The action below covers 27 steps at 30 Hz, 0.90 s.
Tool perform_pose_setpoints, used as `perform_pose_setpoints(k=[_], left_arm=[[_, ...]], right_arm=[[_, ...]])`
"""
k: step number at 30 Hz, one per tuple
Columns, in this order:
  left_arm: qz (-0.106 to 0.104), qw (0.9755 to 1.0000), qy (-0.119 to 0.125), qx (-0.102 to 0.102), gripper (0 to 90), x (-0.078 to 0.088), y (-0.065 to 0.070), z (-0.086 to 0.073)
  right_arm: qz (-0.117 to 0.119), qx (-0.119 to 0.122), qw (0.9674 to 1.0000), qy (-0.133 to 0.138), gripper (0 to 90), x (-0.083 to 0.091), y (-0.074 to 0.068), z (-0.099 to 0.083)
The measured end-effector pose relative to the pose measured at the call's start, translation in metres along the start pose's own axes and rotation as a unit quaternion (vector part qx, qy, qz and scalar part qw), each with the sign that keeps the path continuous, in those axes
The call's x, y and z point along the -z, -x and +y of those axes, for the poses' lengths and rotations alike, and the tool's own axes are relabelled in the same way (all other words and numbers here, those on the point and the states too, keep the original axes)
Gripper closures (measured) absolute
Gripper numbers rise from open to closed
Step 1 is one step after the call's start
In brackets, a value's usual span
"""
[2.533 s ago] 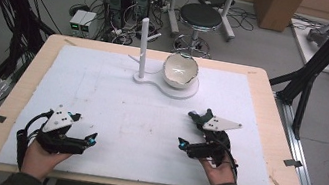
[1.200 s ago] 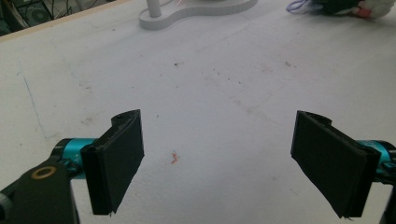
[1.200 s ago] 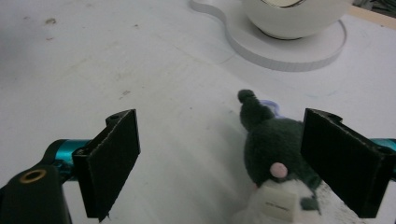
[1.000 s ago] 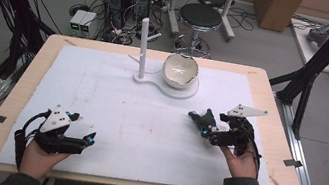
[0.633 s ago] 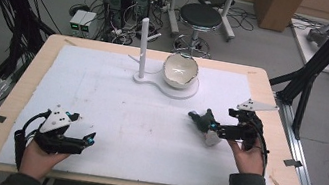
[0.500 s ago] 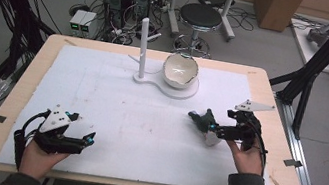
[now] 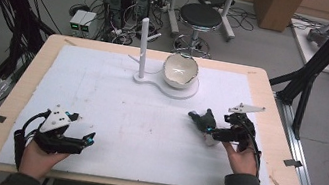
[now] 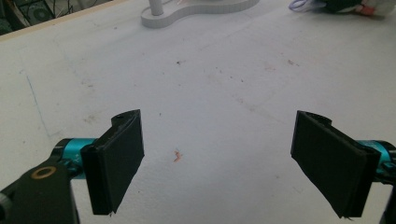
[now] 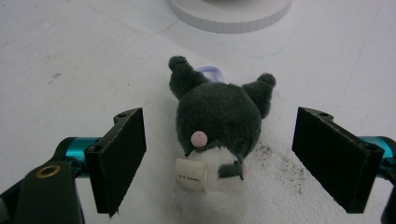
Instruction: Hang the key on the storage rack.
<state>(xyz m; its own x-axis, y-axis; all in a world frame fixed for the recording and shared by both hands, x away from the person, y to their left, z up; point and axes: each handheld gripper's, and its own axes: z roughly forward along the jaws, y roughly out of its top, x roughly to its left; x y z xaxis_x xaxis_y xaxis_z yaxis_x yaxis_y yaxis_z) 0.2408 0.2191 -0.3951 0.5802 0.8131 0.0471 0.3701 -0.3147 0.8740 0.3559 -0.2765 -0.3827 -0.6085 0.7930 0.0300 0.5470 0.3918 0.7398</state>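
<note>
Plush toy, small, dark grey head with two ears, pink nose, white body [image 9: 217, 135], lies flat on the white-covered bench [image 7: 113, 114], near the right edge and well short of the white stand's round base [image 7: 173, 86] with the cream bowl [image 7: 180, 70] on it. Its head points toward that base. A lilac loop [image 9: 208, 71] pokes out behind the head, and a small cloth tag [image 9: 190, 175] sits on the chest.

Right gripper [image 9: 217, 154] straddles the toy, one black jaw on each side. The jaws have just been closing but stand wide, with clear gaps to the plush on both sides, so nothing is gripped yet. Left gripper [image 8: 219, 154] rests near the bench's front left corner, jaws wide open, empty, over bare cover.

Step looks like a pinch pick of the toy. Suggestions:
- Toy sits slightly left of centre between the jaws; shift a touch so both pads land together, otherwise it slides.
- Grip at the head/neck, the fullest part. The white body looks soft and flat and may squeeze out.
- Keep the tag and loop out of the pads.
- Drop low enough to catch the bulk, without scraping the cover.
- Close slowly, then lift straight up.
</note>
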Motion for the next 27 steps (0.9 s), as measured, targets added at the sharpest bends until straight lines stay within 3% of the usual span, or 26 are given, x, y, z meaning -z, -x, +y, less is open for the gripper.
perform_pose_setpoints(k=[27], left_arm=[[-0.003,1.0,-0.008,0.0,17.4,-0.003,0.001,-0.002]], right_arm=[[-0.004,-0.006,0.9985,-0.054,20.7,-0.028,0.003,-0.009]])
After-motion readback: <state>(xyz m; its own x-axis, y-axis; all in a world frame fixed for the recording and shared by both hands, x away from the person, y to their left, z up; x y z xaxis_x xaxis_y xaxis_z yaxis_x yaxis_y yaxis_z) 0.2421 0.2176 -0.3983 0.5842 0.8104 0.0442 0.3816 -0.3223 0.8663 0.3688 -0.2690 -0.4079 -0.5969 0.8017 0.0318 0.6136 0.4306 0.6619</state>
